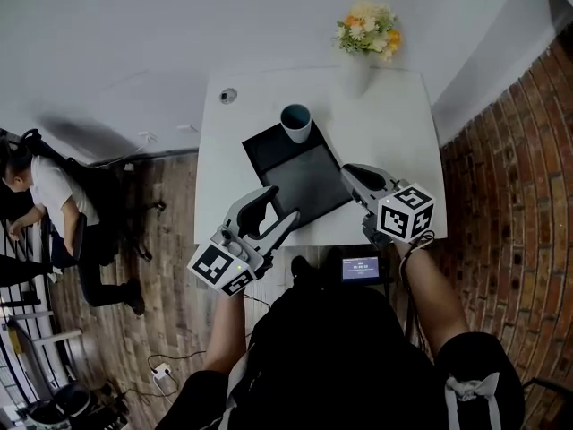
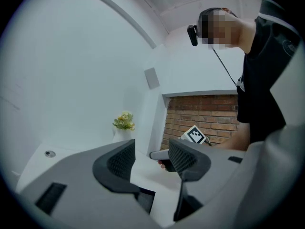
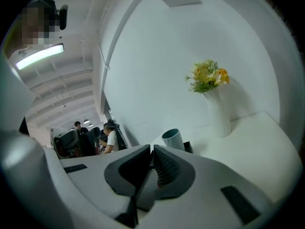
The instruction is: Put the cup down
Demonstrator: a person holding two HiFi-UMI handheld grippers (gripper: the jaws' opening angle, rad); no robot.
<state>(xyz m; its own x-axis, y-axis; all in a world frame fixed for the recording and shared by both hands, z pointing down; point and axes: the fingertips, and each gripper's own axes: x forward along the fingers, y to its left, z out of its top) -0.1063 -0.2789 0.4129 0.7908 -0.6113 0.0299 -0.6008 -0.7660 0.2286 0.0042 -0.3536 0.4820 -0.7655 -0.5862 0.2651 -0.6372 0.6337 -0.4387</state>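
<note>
Cup: a blue-green cup (image 1: 296, 121) is seen standing upright on the far corner of the black tray (image 1: 309, 186), open end up. It is not touched by either gripper.
Black tray: it is laid flat on the white worktop (image 1: 398, 133) and is turned a little to one side.
Left gripper: the left gripper (image 1: 285, 204) is held at the near edge of the worktop, by the tray's near left side. Its jaws are spread wide apart and nothing is held between them (only the worktop and the other gripper are seen past them).
Right gripper: the right gripper (image 1: 351, 173) is held by the tray's right edge, well apart from the cup. Its jaws are pressed together and nothing is caught in them.
Flowers: yellow and white flowers (image 1: 368, 30) are kept in a white vase (image 1: 356, 74) at the far edge of the worktop, beyond the cup.
Small round thing: a small round thing (image 1: 227, 96) is seen near the far left corner of the worktop. What it is cannot be told.
Small screen: a lit small screen (image 1: 361, 268) is seen just below the near edge of the worktop, between the two arms.
Brick wall: a red brick wall (image 1: 515, 204) is seen on the right.
Other person: a person in a white top (image 1: 45, 191) is seated far off to the left.
</note>
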